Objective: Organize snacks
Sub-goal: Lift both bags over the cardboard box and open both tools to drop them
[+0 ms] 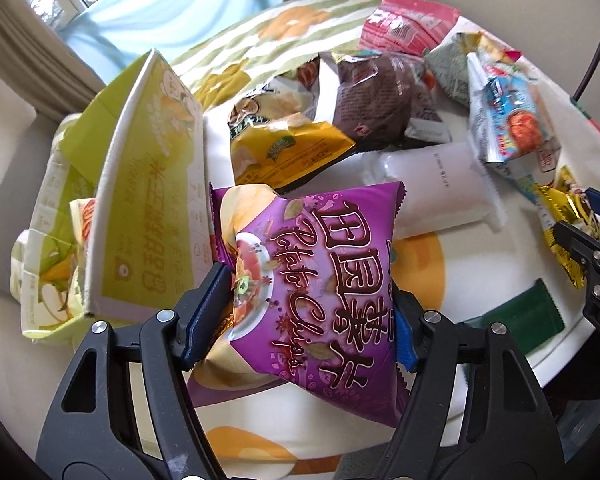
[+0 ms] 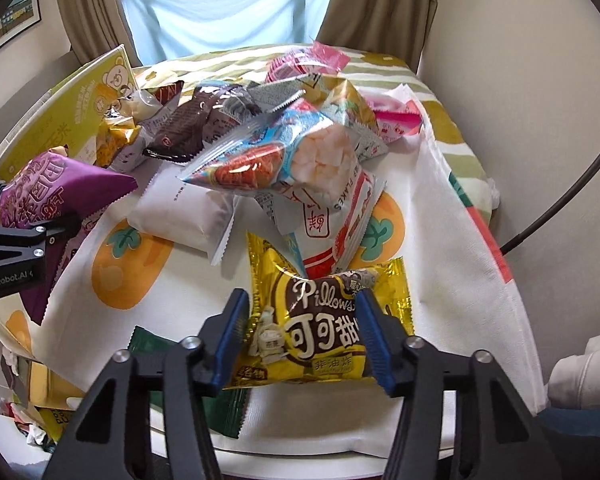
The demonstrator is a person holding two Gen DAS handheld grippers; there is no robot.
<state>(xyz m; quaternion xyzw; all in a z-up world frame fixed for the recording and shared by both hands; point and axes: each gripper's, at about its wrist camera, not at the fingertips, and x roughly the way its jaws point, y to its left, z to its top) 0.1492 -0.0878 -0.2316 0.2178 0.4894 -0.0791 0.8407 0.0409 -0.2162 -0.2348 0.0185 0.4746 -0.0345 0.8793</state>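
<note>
Left gripper [image 1: 304, 316] clamping purple chips bag [image 1: 312, 280], bag sitting between pads, box [image 1: 148, 200] just left. Right gripper [image 2: 300, 336] gripping yellow pillows pack [image 2: 320, 320], snack pile [image 2: 284, 148] lying ahead on table [image 2: 460, 240].

"Potato Chips" runs in curly script beside large Chinese characters on the purple chip bag [image 1: 312, 280], the Chinese too distorted to read with certainty. The gold snack packet [image 2: 320, 320] shows "Pillows" in white above big characters reading 可可甜, with 非油炸 on a small green patch underneath, while a white-and-red packet [image 2: 352, 216] further back carries "FLAKES" along its edge. On the black body of the left gripper [image 2: 4, 256], at the left of the right wrist view, the white lettering "GenRobot.AI" stands out clearly.
</note>
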